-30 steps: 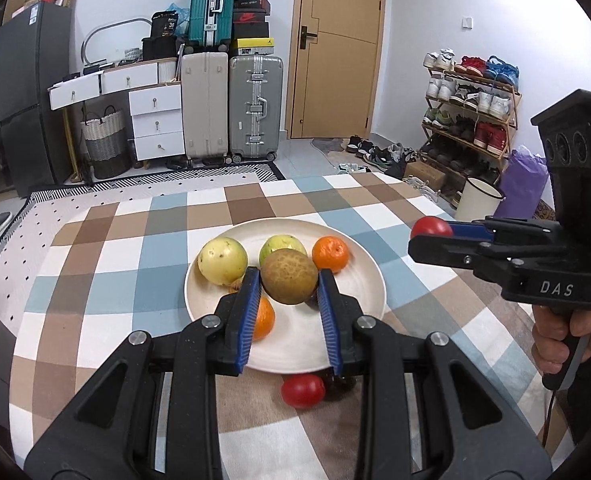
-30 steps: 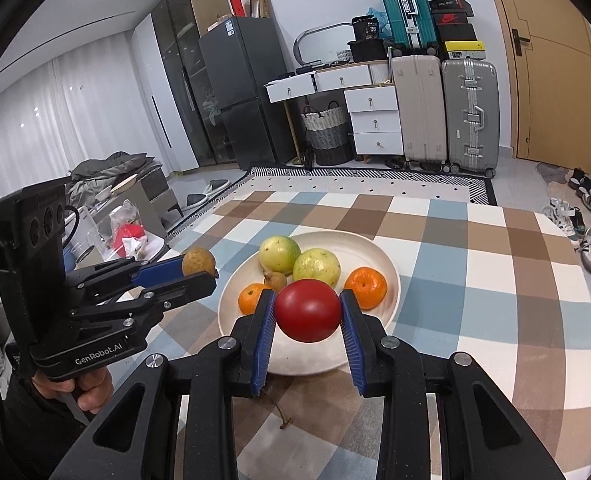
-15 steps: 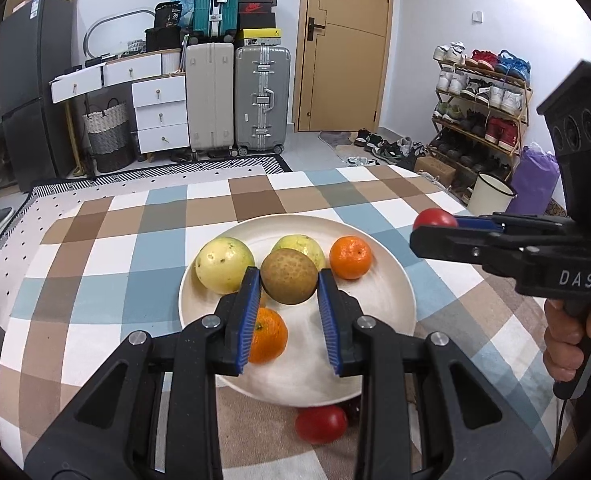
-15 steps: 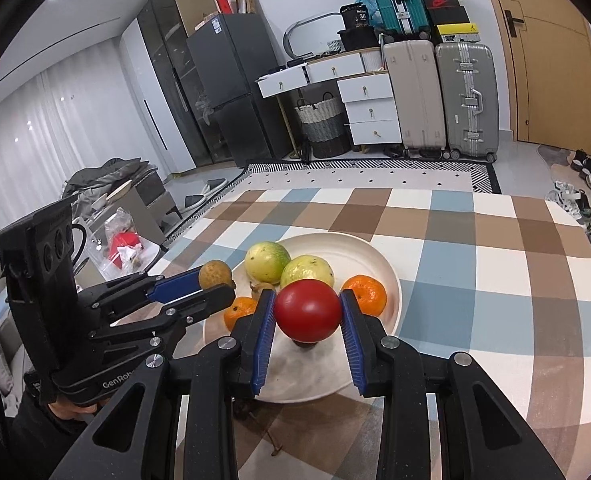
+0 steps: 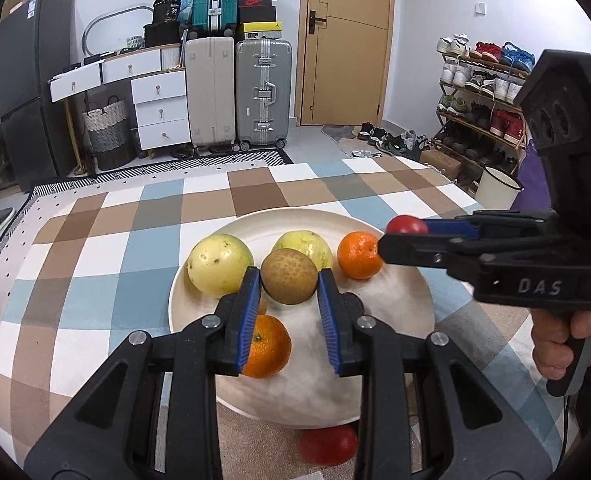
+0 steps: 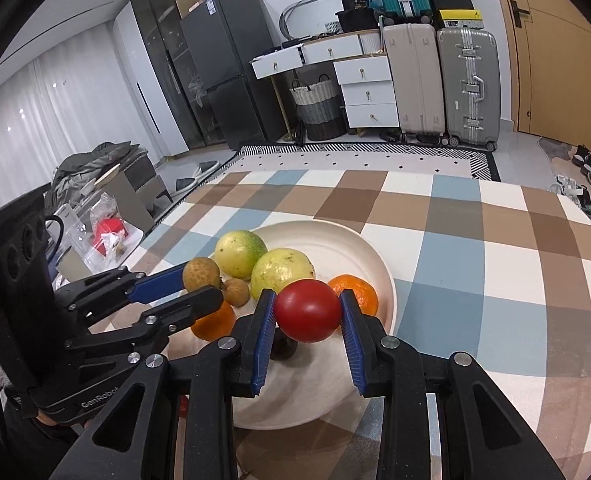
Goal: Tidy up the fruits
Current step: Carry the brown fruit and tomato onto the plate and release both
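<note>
A cream plate (image 5: 395, 312) (image 6: 371, 256) on the checked tablecloth holds two yellow-green guavas (image 5: 219, 264) (image 6: 281, 272), two oranges (image 5: 357, 254) (image 6: 355, 292) and a small brown fruit (image 6: 236, 291). My left gripper (image 5: 289, 284) is shut on a round brown fruit (image 5: 289, 276) (image 6: 200, 273) and holds it above the plate. My right gripper (image 6: 307, 316) is shut on a red tomato (image 6: 307, 310) (image 5: 405, 225) over the plate's right side. Another red tomato (image 5: 327, 444) lies on the cloth at the plate's near rim.
The checked table (image 5: 95, 240) ends at the far edge toward a rug. Suitcases (image 5: 261, 92), drawers (image 5: 159, 108) and a door stand behind. A shoe rack (image 5: 479, 92) is at the right, boxes and bags (image 6: 107, 232) at the left.
Both grippers moved forward over the plate, each still holding its fruit. The tomato on the cloth now sits lower in the left wrist view.
</note>
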Demonstrator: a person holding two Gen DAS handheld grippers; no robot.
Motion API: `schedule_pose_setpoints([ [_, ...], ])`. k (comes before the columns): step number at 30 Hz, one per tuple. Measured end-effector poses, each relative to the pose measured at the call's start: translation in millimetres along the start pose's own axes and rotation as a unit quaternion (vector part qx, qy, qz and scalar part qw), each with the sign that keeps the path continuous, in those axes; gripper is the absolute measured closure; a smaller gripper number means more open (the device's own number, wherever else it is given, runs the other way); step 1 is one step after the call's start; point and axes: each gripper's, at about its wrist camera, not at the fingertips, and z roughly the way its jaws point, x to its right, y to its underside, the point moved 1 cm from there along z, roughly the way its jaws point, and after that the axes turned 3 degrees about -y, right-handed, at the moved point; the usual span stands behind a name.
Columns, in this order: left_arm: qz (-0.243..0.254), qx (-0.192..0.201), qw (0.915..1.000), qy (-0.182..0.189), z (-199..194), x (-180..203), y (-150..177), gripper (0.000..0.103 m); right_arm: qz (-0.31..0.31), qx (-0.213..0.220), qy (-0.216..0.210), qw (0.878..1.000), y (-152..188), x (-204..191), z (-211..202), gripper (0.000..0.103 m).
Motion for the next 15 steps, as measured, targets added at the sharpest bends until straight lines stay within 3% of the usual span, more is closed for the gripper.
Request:
schedule_pose_setpoints([
  [15, 0.002, -0.009, 0.9999, 0.007, 5, 2, 4, 0.077, -0.028, -0.011, 0.024, 0.999, 4, -3, 15, 0.071],
])
